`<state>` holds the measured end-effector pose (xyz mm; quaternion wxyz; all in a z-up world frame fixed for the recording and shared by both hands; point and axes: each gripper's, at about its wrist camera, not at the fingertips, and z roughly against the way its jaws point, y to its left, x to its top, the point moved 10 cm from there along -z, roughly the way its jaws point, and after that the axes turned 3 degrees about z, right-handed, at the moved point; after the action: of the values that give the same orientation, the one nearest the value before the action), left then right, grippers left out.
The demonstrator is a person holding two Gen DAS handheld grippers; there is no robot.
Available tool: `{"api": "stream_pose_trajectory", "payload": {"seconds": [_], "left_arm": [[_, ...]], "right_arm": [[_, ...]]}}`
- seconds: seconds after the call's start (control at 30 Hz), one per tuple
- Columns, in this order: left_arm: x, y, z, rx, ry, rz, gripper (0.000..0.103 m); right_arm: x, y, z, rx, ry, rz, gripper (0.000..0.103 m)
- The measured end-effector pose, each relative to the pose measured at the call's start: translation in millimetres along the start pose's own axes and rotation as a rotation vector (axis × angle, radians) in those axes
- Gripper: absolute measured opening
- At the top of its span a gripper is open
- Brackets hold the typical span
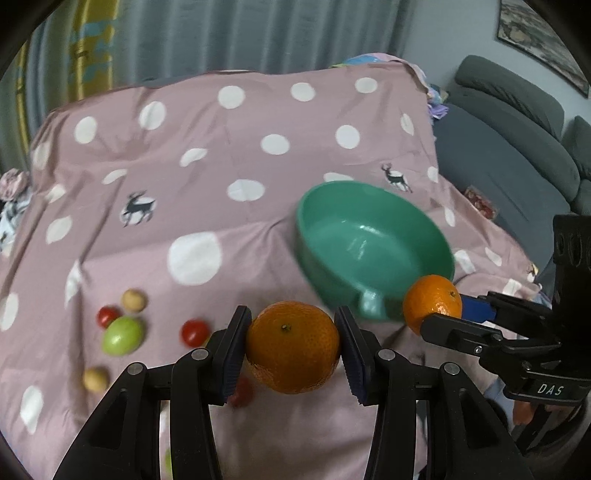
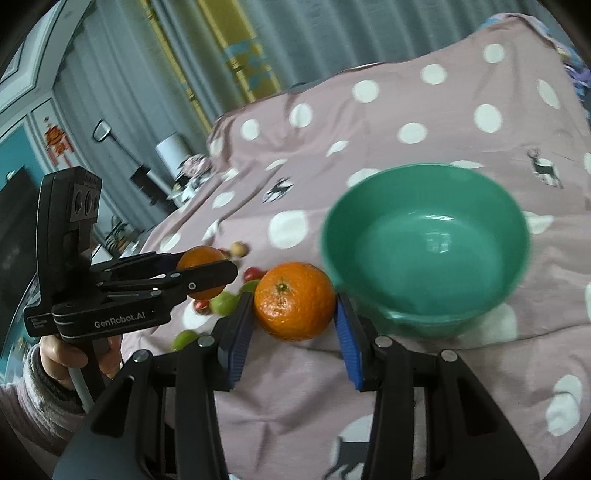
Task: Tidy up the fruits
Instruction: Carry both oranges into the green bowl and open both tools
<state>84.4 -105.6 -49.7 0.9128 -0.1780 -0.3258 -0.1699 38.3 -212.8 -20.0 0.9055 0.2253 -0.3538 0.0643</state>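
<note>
Left wrist view has the left gripper (image 1: pixel 292 345) nearest, its black hinged arms ending in ribbed dark-blue pads pressed against both sides of a round, dimpled orange (image 1: pixel 292 346), which it holds above the cloth. Just beyond it sits the green bowl (image 1: pixel 373 225), smooth glossy plastic, round and deep with a small tab handle on its near rim. At that near rim, on its right, the right gripper (image 1: pixel 441 308) clamps a second orange (image 1: pixel 432 301), smaller in this view, with pebbled skin and a tiny stem scar. Well left of the bowl, loose fruit lies on the cloth: a smooth green fruit (image 1: pixel 122 335), two shiny red cherry tomatoes (image 1: pixel 194 332) (image 1: pixel 108 316) and two matte tan round fruits (image 1: pixel 133 300) (image 1: pixel 95 379). Another red one (image 1: pixel 242 393) is partly hidden behind the left pad.

From the right wrist view, the right gripper (image 2: pixel 295 319) has its bright blue ribbed pads on either side of its orange (image 2: pixel 294 301), just left of the bowl (image 2: pixel 424 251), whose hollow shows only reflections. Farther left, the left gripper (image 2: pixel 207 273) grips its orange (image 2: pixel 202 271) in front of the scattered small fruit.

Everything rests on a creased pink bedsheet (image 1: pixel 221 155) printed with white dots and dark deer, draped over a soft surface. Beyond the bowl hang pleated grey curtains (image 1: pixel 258 33), and a grey padded sofa (image 1: pixel 517 122) stands off to its right.
</note>
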Motion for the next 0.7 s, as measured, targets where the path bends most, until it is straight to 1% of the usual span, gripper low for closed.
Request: {"api": "stream_pose_trajectory", "payload": {"seconds": [0.2, 0.37, 0.47, 0.7], "left_arm": [[21, -23, -24, -0.035, -0.010, -0.031, 0.048], [33, -42, -45, -0.050, -0.005, -0.067, 0.048], [37, -52, -56, -0.046, 0.000, -0.098, 0.048], [34, -57, -82, -0.019, 0.044, -0.134, 0.048]], "right_arm": [[8, -34, 6, -0.075, -0.039, -0.043, 0.044], [10, -55, 1, -0.121, -0.040, -0.055, 0.044], [9, -63, -4, -0.139, -0.031, -0.058, 0.044], [5, -74, -12, -0.158, -0.007, -0.063, 0.045]]}}
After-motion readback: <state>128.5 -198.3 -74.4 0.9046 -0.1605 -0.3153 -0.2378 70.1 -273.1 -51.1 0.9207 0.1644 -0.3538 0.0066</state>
